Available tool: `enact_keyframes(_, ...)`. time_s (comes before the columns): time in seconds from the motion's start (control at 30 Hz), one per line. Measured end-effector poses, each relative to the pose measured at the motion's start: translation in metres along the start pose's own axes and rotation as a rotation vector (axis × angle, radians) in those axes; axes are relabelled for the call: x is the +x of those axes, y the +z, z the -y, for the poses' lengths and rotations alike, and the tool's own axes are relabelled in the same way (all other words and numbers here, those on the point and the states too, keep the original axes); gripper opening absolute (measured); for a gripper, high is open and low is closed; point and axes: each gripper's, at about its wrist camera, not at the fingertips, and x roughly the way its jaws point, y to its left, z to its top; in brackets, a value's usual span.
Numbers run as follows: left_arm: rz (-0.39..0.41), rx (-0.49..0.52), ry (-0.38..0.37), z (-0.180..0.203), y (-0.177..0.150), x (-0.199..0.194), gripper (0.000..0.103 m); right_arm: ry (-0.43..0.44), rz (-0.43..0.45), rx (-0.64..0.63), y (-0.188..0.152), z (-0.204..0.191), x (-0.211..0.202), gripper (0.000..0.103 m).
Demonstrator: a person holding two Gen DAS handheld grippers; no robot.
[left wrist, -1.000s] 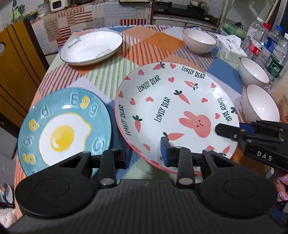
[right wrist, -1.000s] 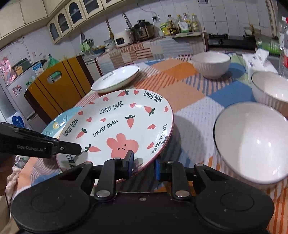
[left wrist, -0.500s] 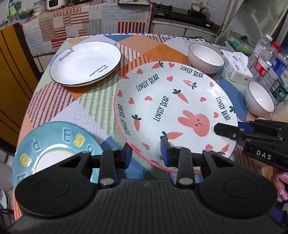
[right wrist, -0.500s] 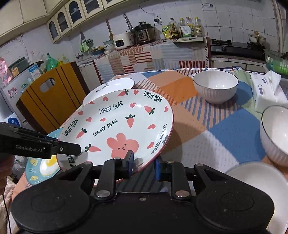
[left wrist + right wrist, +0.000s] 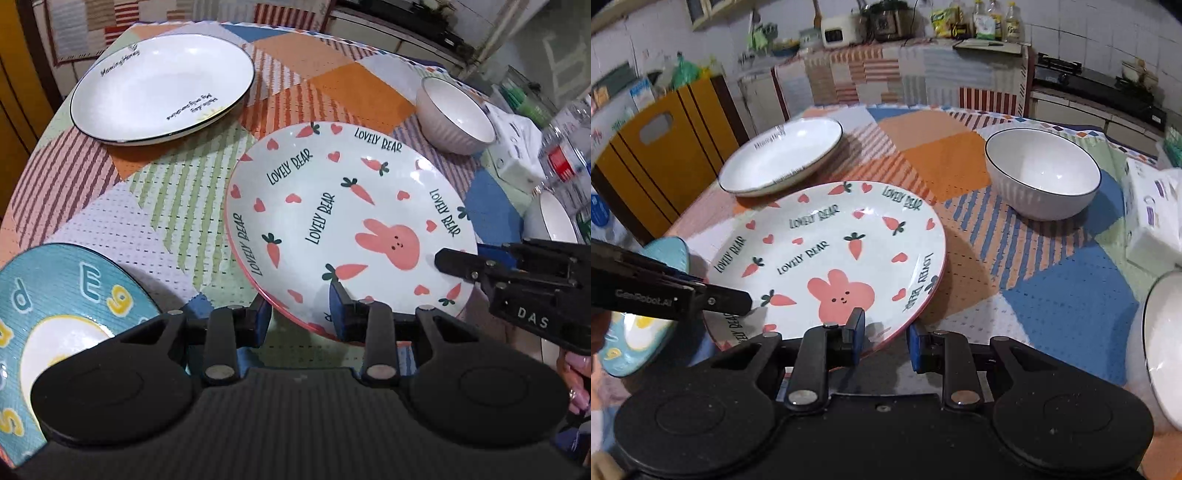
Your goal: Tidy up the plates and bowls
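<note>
Pink-rimmed bunny plate (image 5: 343, 229) clamped by both hand-held grippers (image 5: 301, 314) (image 5: 884, 339), white plate (image 5: 162, 88) beyond, bowl (image 5: 1041, 173) alongside

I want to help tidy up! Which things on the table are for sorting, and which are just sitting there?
For sorting: bunny plate, held by both the left gripper and the right gripper; white plate; egg plate; white bowl.

Just sitting there: tissue pack, water bottles.

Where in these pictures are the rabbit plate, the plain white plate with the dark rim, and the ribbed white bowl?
rabbit plate (image 5: 332, 206): left wrist view, on its white face above the rabbit.
plain white plate (image 5: 159, 85): left wrist view, middle of its well.
ribbed white bowl (image 5: 1039, 166): right wrist view, inner wall.
</note>
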Motion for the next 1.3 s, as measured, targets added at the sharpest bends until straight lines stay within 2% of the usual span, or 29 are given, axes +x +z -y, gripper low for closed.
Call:
enact_keyframes(0.1,-0.022,-0.042,-0.018,-0.006,0.003,0.005,0.032,0.004,-0.013,-0.010,0.005,0.001,0.003,0.029)
enact_keyframes(0.23,-0.062,-0.033,-0.015,-0.005,0.001,0.013,0.033,0.006,-0.065,-0.017,0.008,-0.001,0.006,0.037)
enact_keyframes(0.3,-0.064,-0.027,-0.002,-0.001,0.001,0.014,0.034,-0.027,-0.098,-0.036,0.006,-0.004,0.012,0.041)
enact_keyframes(0.47,-0.060,0.003,0.014,0.000,0.002,0.000,0.035,-0.110,-0.078,-0.074,0.006,-0.015,0.003,0.041)
enact_keyframes(0.53,-0.049,0.030,0.023,0.001,0.002,-0.012,0.036,-0.123,-0.007,-0.085,0.006,-0.021,-0.014,0.045)
enact_keyframes(0.67,-0.045,0.077,0.032,0.001,0.000,-0.039,0.041,-0.122,0.074,-0.089,0.008,-0.037,-0.044,0.056)
enact_keyframes(0.8,-0.016,0.154,0.062,0.004,-0.003,-0.071,0.047,-0.164,0.175,-0.134,0.008,-0.059,-0.068,0.090)
enact_keyframes(0.83,-0.006,0.171,0.070,0.005,-0.004,-0.079,0.048,-0.187,0.216,-0.146,0.008,-0.065,-0.074,0.093)
enact_keyframes(0.93,0.025,0.232,0.103,0.005,-0.008,-0.105,0.049,-0.268,0.339,-0.200,0.009,-0.081,-0.084,0.096)
enact_keyframes(1.03,0.062,0.288,0.140,0.003,-0.012,-0.132,0.055,-0.312,0.411,-0.232,0.019,-0.089,-0.092,0.096)
enact_keyframes(1.1,0.084,0.335,0.157,0.002,-0.016,-0.149,0.057,-0.278,0.413,-0.199,0.029,-0.090,-0.098,0.096)
enact_keyframes(1.2,0.100,0.425,0.178,-0.004,-0.024,-0.173,0.068,-0.175,0.355,-0.144,0.045,-0.092,-0.110,0.096)
enact_keyframes(1.3,0.090,0.480,0.184,-0.015,-0.032,-0.188,0.070,-0.111,0.330,-0.119,0.055,-0.099,-0.120,0.096)
